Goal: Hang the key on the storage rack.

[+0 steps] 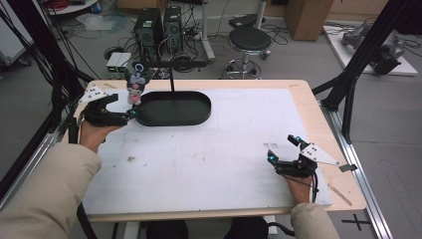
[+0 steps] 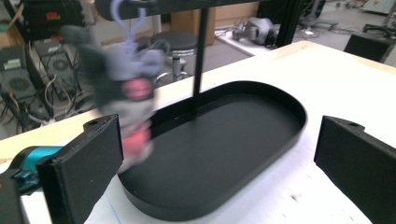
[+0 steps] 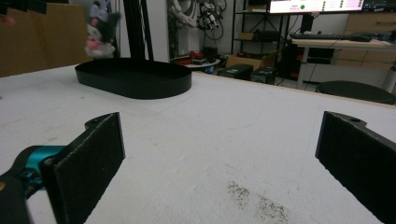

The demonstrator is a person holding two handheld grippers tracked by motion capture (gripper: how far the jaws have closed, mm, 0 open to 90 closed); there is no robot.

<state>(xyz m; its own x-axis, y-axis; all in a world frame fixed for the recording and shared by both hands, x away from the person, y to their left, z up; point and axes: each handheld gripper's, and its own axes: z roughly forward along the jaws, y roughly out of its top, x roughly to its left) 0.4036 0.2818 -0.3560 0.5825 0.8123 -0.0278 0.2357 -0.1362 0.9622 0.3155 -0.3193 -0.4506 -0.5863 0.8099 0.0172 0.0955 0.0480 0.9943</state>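
The left gripper had its fingers spread wide, with nothing between them. It was positioned at the left end of the black oval tray, close to the tray rim. A small plush toy, grey and lilac with pink parts, hung by a lilac hook from the horizontal bar of a black stand whose post rose from the tray. In the left gripper view, the toy appeared blurred, above and just beyond the left finger; contact between them could not be determined.

The right gripper also had its fingers spread wide and empty. It was located near the front right corner of the tabletop, well apart from the tray. In the right gripper view, the tray and the toy were visible far ahead.
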